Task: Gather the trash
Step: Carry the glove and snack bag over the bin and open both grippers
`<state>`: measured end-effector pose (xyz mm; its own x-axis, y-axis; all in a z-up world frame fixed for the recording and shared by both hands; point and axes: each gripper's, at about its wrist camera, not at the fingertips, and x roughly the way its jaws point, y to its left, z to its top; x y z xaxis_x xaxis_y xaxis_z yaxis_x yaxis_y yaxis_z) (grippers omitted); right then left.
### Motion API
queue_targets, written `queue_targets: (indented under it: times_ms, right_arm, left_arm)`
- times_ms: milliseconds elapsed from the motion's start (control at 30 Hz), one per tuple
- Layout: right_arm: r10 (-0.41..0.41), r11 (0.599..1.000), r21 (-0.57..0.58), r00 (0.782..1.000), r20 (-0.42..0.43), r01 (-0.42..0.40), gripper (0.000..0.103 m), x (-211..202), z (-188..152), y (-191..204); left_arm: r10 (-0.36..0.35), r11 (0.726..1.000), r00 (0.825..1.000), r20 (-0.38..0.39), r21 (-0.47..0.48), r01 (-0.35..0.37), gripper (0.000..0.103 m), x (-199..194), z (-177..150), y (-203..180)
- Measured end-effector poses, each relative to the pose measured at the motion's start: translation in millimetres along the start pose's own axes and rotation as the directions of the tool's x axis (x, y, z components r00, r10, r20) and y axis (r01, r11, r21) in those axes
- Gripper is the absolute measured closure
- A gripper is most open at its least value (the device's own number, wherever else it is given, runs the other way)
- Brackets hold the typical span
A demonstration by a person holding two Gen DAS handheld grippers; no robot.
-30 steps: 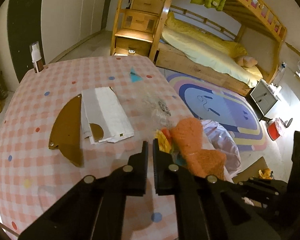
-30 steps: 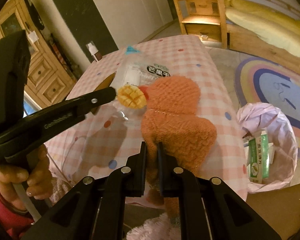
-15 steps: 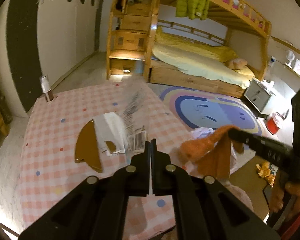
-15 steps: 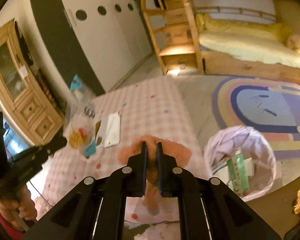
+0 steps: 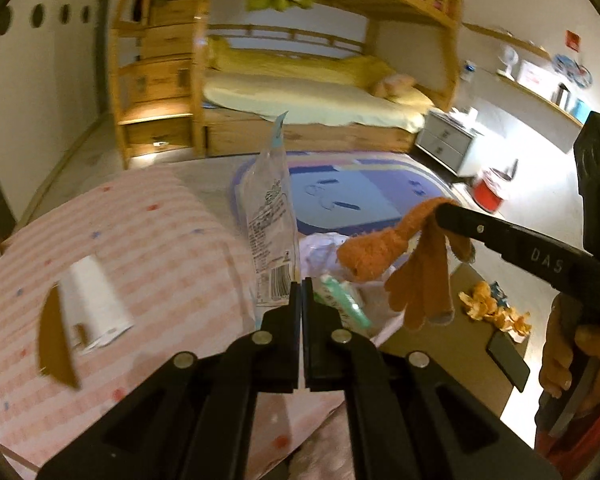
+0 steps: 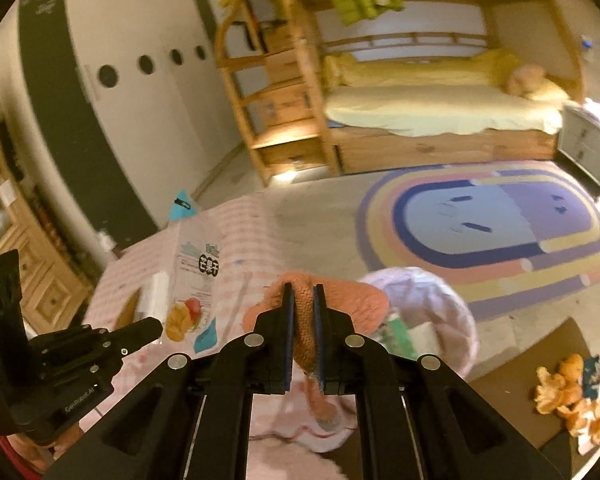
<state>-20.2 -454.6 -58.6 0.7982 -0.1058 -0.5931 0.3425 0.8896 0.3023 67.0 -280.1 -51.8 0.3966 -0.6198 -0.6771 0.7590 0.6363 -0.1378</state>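
The left gripper (image 5: 301, 285) pinches a clear snack wrapper (image 5: 270, 216) by its bottom edge and the right gripper (image 6: 303, 308) clamps an orange knit glove (image 5: 404, 264), both above the lined bin (image 6: 440, 300), whose rim either floppy item could miss on release.

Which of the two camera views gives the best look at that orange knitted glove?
The left wrist view. There the orange glove hangs free from the right gripper, fingers dangling over the lined trash bin. The right wrist view shows only a bunched strip squeezed between that gripper's own jaws, which hide most of it.
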Motion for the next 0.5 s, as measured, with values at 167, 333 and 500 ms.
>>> queue_targets:
  times_ms: [167, 333, 500]
  right_arm:
    - [-0.072, 0.997, 0.041, 0.997, -0.018, 0.072, 0.094, 11.0, -5.2, -32.4]
    - [-0.104, 0.990, 0.091, 0.994, -0.031, 0.106, 0.094, 25.6, -2.7, -61.3]
    - [-0.123, 0.983, 0.132, 0.991, -0.049, 0.129, 0.094, 49.5, 2.6, -85.9]
  left_arm:
    - [-0.067, 0.997, 0.997, -0.045, 0.023, 0.068, 0.103, 44.7, 11.8, -23.2]
    - [-0.143, 0.988, 0.986, -0.085, 0.043, 0.147, 0.103, 83.0, 22.7, -41.3]
    - [-0.182, 0.980, 0.976, -0.117, 0.054, 0.189, 0.103, 114.1, 31.6, -48.7]
